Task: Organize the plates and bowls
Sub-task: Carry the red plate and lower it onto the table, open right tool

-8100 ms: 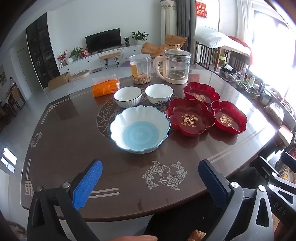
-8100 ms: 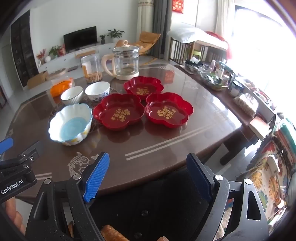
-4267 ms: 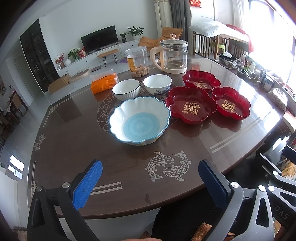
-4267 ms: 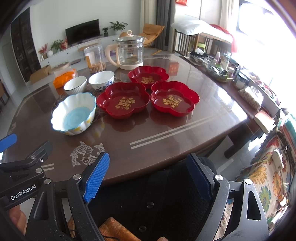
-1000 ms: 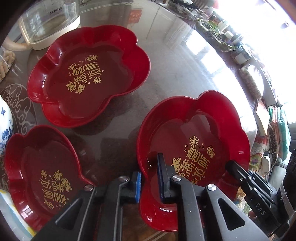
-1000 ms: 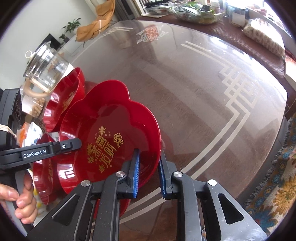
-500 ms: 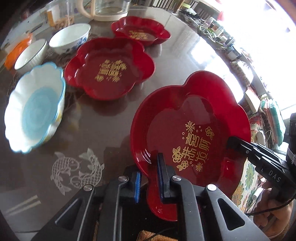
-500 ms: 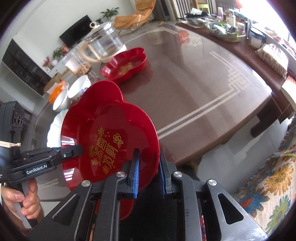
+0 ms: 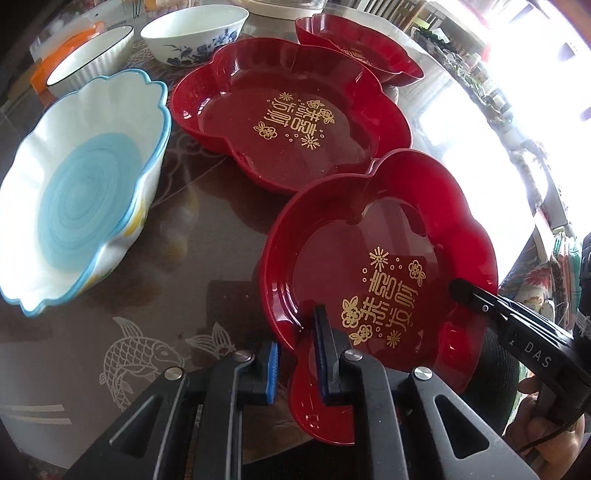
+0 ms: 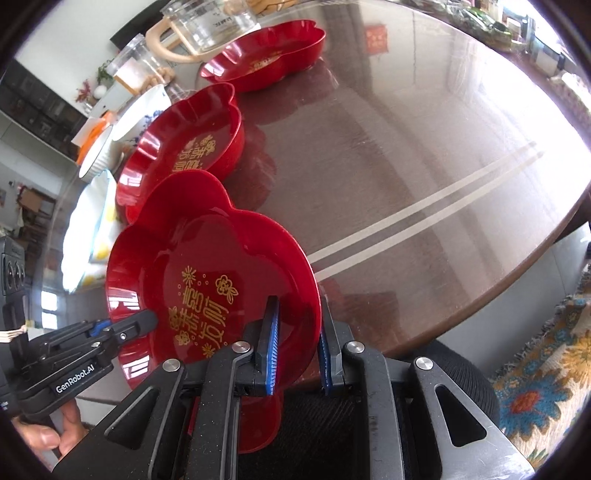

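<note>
A red flower-shaped plate (image 9: pixel 376 266) with gold lettering hangs in the air between both grippers. My left gripper (image 9: pixel 297 339) is shut on its near-left rim. My right gripper (image 10: pixel 295 332) is shut on its right rim, and its finger (image 9: pixel 476 295) shows at the plate's right edge. From the right wrist, the held plate (image 10: pixel 207 273) shows with the left gripper (image 10: pixel 110 332) clamped at its lower left. Its far lobe overlaps the near rim of a second red plate (image 9: pixel 288 122) lying on the table. A third red plate (image 9: pixel 362 40) lies behind.
A scalloped white bowl with a blue centre (image 9: pixel 81 206) sits left of the red plates, with two white bowls (image 9: pixel 188 33) (image 9: pixel 88 59) behind it. A glass kettle (image 10: pixel 210 18) and a jar (image 10: pixel 136 66) stand at the back. The brown table (image 10: pixel 406 147) stretches right.
Both grippers have carried the red plate in from the table's near edge toward the middle red plate and lower. Their grip on the rim is the same.
</note>
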`<state>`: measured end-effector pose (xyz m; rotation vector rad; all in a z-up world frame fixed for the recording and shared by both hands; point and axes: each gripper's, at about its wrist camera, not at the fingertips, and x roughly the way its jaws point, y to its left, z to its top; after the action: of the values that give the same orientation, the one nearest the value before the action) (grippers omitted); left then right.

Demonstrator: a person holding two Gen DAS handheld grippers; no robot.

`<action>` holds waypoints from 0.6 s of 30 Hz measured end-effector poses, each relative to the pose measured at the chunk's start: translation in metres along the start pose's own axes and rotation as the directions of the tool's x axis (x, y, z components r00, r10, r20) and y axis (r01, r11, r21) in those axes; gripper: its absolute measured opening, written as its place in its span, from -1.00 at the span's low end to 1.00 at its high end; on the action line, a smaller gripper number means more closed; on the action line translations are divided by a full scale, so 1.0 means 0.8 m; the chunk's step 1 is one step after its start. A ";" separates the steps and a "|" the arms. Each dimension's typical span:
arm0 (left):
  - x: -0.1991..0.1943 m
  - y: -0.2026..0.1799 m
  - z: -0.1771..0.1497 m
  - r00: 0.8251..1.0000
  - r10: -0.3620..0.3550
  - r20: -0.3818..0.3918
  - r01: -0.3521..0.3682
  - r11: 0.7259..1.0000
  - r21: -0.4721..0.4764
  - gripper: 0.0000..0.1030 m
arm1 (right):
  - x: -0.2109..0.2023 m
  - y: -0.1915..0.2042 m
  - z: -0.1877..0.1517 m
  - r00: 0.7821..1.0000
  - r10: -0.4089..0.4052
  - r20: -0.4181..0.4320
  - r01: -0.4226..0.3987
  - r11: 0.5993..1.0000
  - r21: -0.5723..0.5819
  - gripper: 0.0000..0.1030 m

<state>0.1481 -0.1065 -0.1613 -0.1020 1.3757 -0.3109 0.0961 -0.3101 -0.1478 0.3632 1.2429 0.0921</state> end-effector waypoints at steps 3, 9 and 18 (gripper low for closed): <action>0.010 -0.011 0.009 1.000 -0.001 -0.002 0.001 1.000 0.012 -0.73 | 0.004 -0.011 0.006 1.000 -0.008 0.000 0.008 1.000 0.026 -0.60; 0.024 -0.033 0.046 1.000 -0.014 0.022 0.014 1.000 0.006 -0.72 | 0.009 -0.034 0.024 0.999 -0.033 0.025 0.031 0.997 0.070 -0.59; 0.002 -0.052 0.010 0.999 -0.020 0.050 0.017 0.998 0.060 -0.72 | -0.025 -0.041 0.009 0.997 -0.039 0.065 0.036 0.998 0.050 -0.59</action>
<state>0.1493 -0.1479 -0.1511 -0.0729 1.3149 -0.3624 0.0918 -0.3474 -0.1382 0.3819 1.1874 0.0174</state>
